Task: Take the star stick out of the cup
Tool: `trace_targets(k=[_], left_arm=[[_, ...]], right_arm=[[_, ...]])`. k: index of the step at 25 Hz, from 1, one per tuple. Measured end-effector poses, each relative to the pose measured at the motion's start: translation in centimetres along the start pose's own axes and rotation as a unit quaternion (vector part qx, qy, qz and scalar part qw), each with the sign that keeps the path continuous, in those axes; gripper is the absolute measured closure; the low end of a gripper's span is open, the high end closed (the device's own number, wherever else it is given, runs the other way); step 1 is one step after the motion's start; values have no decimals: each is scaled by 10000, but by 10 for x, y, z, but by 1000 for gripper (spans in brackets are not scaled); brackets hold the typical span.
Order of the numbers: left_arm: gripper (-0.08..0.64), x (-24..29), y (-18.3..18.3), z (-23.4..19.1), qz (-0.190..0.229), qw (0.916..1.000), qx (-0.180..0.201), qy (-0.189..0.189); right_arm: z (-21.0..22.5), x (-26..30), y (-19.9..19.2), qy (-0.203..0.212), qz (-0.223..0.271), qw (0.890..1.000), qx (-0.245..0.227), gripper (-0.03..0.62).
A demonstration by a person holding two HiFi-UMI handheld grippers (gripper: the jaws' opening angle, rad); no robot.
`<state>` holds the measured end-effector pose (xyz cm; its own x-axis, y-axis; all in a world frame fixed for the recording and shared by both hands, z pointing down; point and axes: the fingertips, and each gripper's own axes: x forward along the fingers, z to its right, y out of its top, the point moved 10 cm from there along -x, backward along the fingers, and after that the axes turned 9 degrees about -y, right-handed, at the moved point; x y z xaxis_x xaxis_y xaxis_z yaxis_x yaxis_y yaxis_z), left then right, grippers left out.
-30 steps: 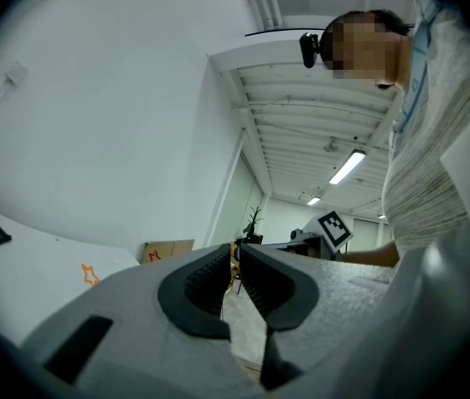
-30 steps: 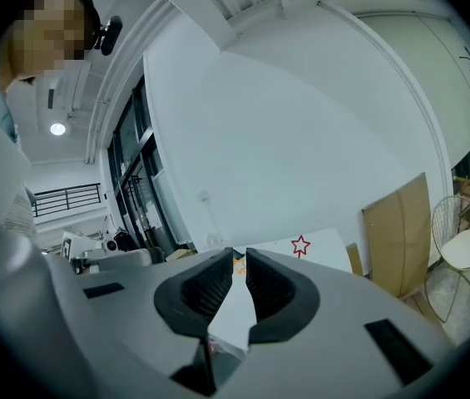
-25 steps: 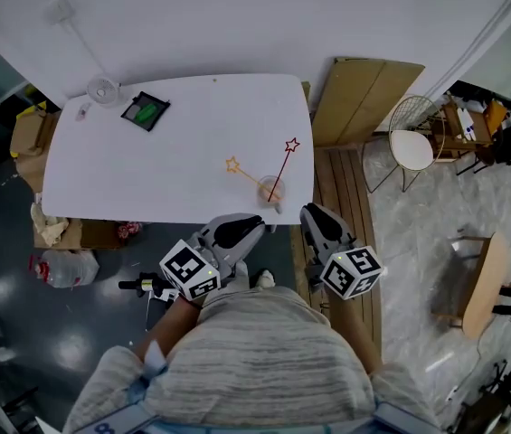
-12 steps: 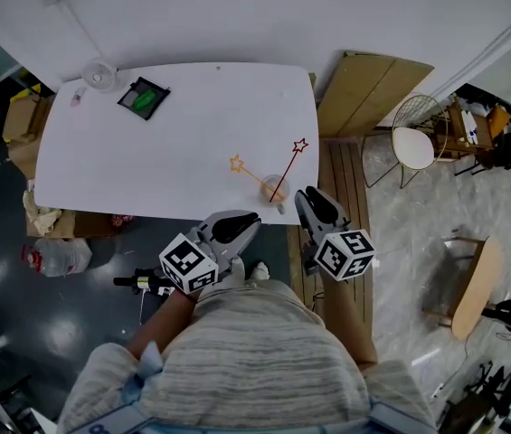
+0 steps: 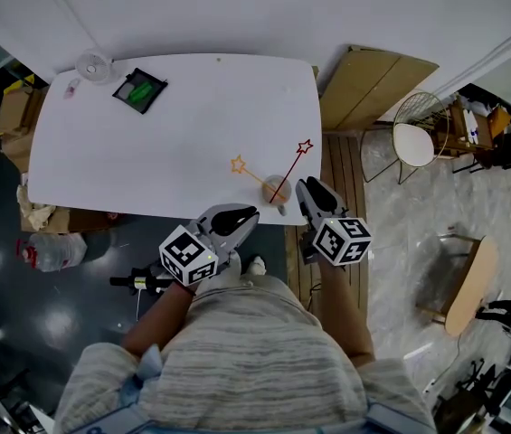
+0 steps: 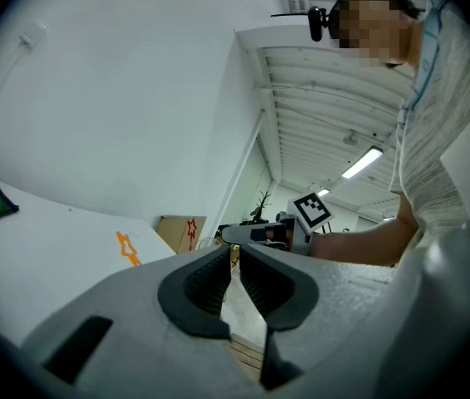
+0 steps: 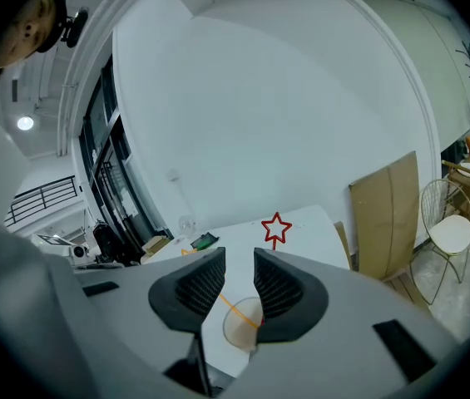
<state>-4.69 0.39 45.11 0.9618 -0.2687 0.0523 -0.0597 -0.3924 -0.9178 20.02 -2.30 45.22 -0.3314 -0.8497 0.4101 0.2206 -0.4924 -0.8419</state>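
Star stick (image 5: 289, 166) sits in cup (image 5: 275, 189); right gripper (image 7: 239, 264), jaws just opened, empty.

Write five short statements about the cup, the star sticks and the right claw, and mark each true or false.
1. The cup holds two star sticks. True.
2. The red star stick lies flat on the table. False: it stands tilted in the cup.
3. The right claw grips the orange star stick. False: its jaws have just been opening and are empty, short of the cup.
4. The cup stands near the table's near right edge. True.
5. The black tray sits beside the cup. False: it is at the far left end.
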Motion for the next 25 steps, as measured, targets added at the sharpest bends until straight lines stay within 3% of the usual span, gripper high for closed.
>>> trace_targets(k=[25], left_arm=[[517, -4, -10, -42, -233, 9994, -265, -63]], right_arm=[[21, 70, -14, -516, -475, 9973, 196, 522]])
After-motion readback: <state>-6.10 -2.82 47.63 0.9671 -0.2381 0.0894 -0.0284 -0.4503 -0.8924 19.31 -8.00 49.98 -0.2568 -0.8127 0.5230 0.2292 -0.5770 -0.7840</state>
